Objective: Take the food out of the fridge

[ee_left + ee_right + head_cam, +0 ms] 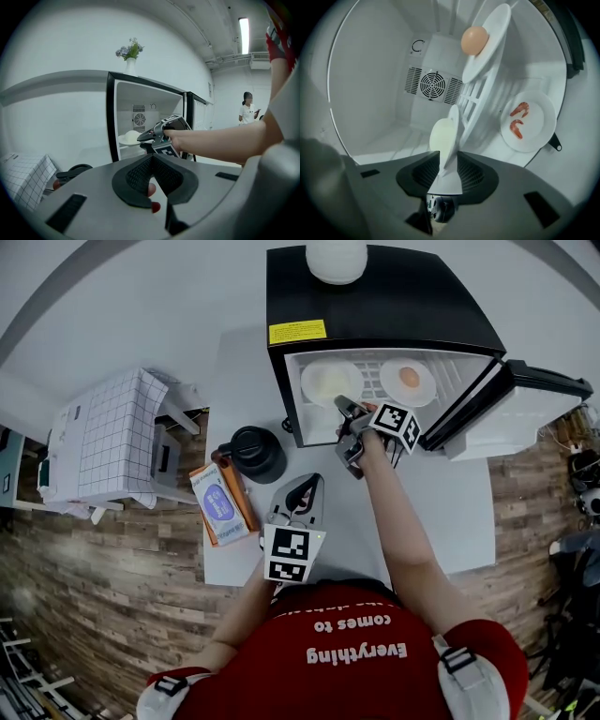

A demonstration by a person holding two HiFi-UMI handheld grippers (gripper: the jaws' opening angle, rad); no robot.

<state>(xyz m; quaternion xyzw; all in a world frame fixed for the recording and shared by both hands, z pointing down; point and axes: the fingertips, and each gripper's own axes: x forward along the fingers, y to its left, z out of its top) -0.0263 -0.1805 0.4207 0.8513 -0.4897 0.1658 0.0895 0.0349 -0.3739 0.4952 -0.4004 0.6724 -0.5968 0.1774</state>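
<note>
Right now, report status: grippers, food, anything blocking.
Left gripper shut. Right gripper open around rim of pale-food plate. Egg plate, shrimp plate inside fridge. Nothing blocking.

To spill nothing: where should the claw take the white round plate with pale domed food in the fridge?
Its near rim, from the open front: the white round plate lies flat, rim bare, pale domed food centred.

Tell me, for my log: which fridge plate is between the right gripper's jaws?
The plate of pale yellow food, its rim between those jaws; the orange-ball plate and the shrimp plate stand clear.
</note>
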